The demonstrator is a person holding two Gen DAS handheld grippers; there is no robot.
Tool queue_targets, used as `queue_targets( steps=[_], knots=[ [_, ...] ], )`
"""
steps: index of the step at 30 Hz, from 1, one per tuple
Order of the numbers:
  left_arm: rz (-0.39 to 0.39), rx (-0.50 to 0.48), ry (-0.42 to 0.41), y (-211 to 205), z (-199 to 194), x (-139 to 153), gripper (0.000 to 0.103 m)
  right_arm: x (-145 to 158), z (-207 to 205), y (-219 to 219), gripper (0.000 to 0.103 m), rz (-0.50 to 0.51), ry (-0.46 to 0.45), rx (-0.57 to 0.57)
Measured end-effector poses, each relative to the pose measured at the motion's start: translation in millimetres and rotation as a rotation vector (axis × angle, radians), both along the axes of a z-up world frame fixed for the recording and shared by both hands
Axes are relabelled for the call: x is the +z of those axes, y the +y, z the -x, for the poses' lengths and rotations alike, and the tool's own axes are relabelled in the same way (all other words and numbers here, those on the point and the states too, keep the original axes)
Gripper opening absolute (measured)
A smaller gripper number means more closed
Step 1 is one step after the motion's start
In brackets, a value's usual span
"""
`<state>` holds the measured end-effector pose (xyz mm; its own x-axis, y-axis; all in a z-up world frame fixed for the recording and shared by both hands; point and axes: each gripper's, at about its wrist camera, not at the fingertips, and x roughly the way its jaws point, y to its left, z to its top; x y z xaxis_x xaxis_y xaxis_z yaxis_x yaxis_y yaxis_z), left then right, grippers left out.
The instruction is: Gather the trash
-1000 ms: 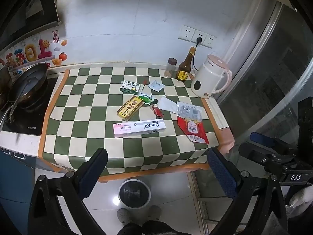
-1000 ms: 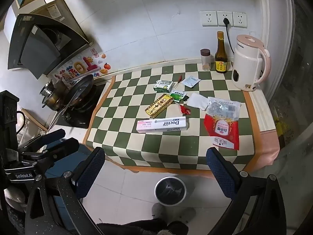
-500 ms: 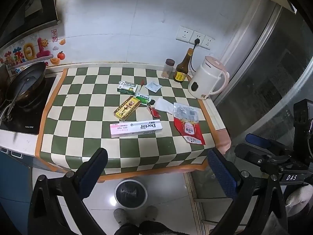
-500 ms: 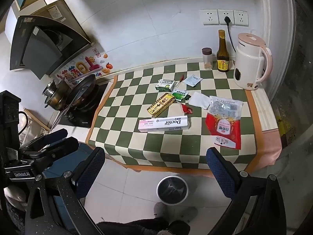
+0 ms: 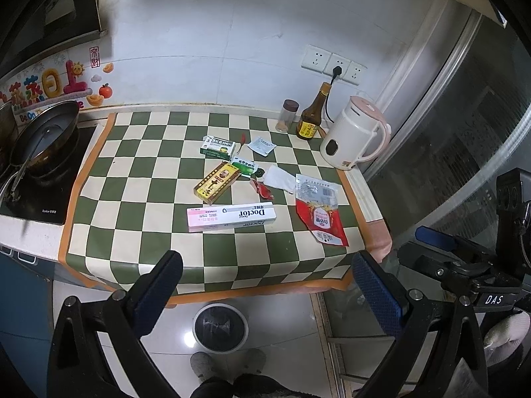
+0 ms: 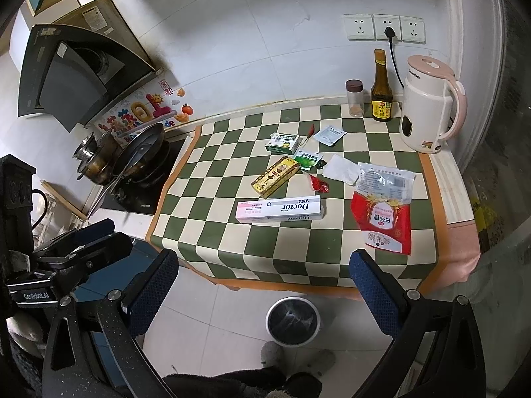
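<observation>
The counter (image 5: 139,248) under its green-checked cloth carries the trash near its middle and right edge — a long pink-and-white Doctor box (image 5: 231,218) toward the front, a red-and-clear bag (image 5: 318,210) by the right edge, a yellow box (image 5: 217,183) and small green packets (image 5: 245,165) behind. On the floor just off the front edge stands a round bin (image 5: 220,327), open. Both the left gripper (image 5: 265,295) and the right gripper (image 6: 264,293) hang before that edge with jaws spread wide — holding and touching nothing.
</observation>
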<state>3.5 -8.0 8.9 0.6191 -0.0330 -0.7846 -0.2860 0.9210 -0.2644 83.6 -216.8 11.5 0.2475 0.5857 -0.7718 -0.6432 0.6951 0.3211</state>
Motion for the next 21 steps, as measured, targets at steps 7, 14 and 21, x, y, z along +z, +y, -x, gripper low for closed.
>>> queue_targets(
  steps=[7, 14, 21],
  knots=[
    [0.002, 0.0, 0.001, 1.9, 0.6, -0.3, 0.103, 0.1, 0.7, 1.0, 0.103, -0.002, 0.003, 0.0],
    [0.004, -0.002, 0.002, 2.7, 1.2, -1.0, 0.103, -1.4, 3.0, 4.2, 0.103, -0.002, 0.004, 0.003],
    [0.007, 0.001, 0.001, 3.5, 2.0, -4.7, 0.103, -0.9, 4.0, 6.3, 0.103, -0.002, 0.003, 0.005]
  ],
)
